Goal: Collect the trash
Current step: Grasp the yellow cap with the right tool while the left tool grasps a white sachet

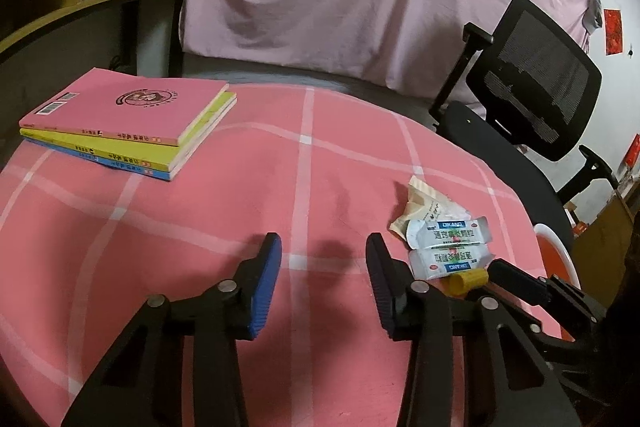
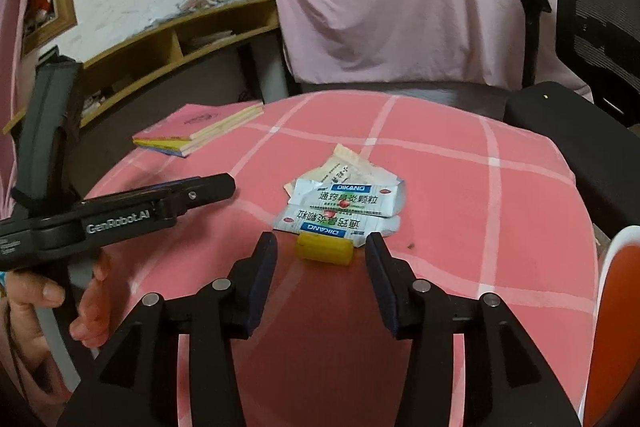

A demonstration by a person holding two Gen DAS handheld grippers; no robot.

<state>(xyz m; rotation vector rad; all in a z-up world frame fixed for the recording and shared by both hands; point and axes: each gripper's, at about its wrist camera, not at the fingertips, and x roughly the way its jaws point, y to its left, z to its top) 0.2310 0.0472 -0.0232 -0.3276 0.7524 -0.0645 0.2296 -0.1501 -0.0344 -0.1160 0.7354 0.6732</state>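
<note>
Two white medicine sachets (image 2: 340,211) lie on the pink checked tablecloth (image 2: 440,187), on top of a crumpled beige wrapper (image 2: 348,163). A small yellow plastic piece (image 2: 324,249) lies just in front of them. My right gripper (image 2: 320,251) is open, with its fingertips on either side of the yellow piece and a little short of it. My left gripper (image 1: 324,251) is open and empty over bare cloth, left of the sachets (image 1: 448,243) and the yellow piece (image 1: 468,281). The left gripper also shows in the right wrist view (image 2: 192,191).
A stack of three books (image 1: 132,123) lies at the table's far left. A black mesh office chair (image 1: 532,79) stands at the far right. An orange bin with a white rim (image 2: 616,287) stands at the table's right edge. Pink sheet and wooden shelves behind.
</note>
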